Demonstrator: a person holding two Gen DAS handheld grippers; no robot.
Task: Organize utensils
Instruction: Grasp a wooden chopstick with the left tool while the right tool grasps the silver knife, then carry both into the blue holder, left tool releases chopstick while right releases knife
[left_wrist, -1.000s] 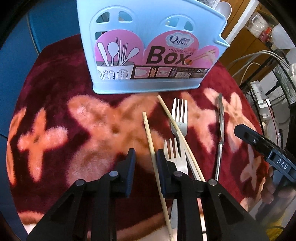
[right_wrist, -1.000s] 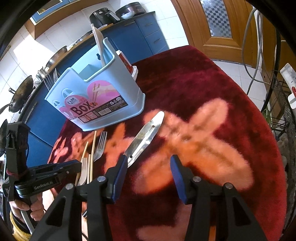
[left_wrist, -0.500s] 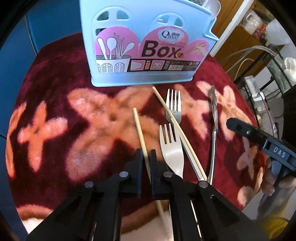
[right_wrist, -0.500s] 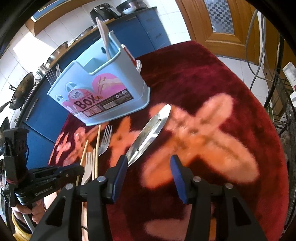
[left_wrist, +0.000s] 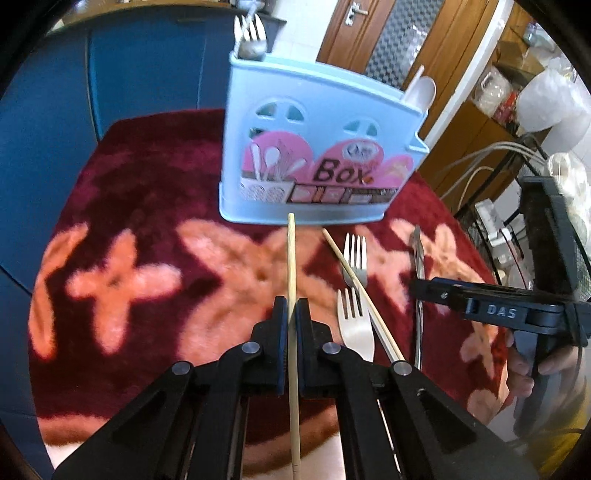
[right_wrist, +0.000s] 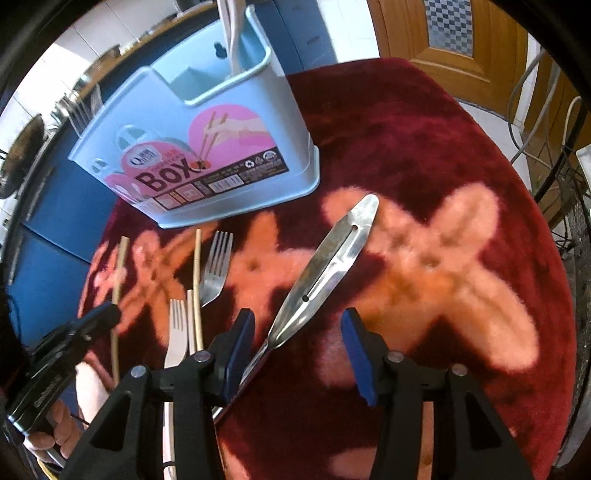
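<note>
My left gripper (left_wrist: 291, 309) is shut on a wooden chopstick (left_wrist: 291, 258) and holds it lifted, its tip pointing at the light blue utensil box (left_wrist: 317, 147). The held chopstick also shows in the right wrist view (right_wrist: 119, 269). A second chopstick (left_wrist: 360, 291) and two forks (left_wrist: 355, 258) (left_wrist: 354, 328) lie on the red flowered cloth (left_wrist: 147, 206). My right gripper (right_wrist: 297, 325) is open, its jaws on either side of the handle end of a flat steel utensil (right_wrist: 328, 262) lying on the cloth. The box (right_wrist: 192, 147) holds a white spoon (right_wrist: 231, 33).
The cloth covers a round table whose edge (right_wrist: 546, 229) drops off to the right. Cables and a wire rack (left_wrist: 495, 170) stand beyond it. Blue cabinets (left_wrist: 110, 66) and a wooden door (right_wrist: 461, 33) lie behind the box.
My left gripper closed on the chopstick and lifted it off the cloth, tilting up toward the box. My right gripper moved closer over the steel utensil and stayed open.
</note>
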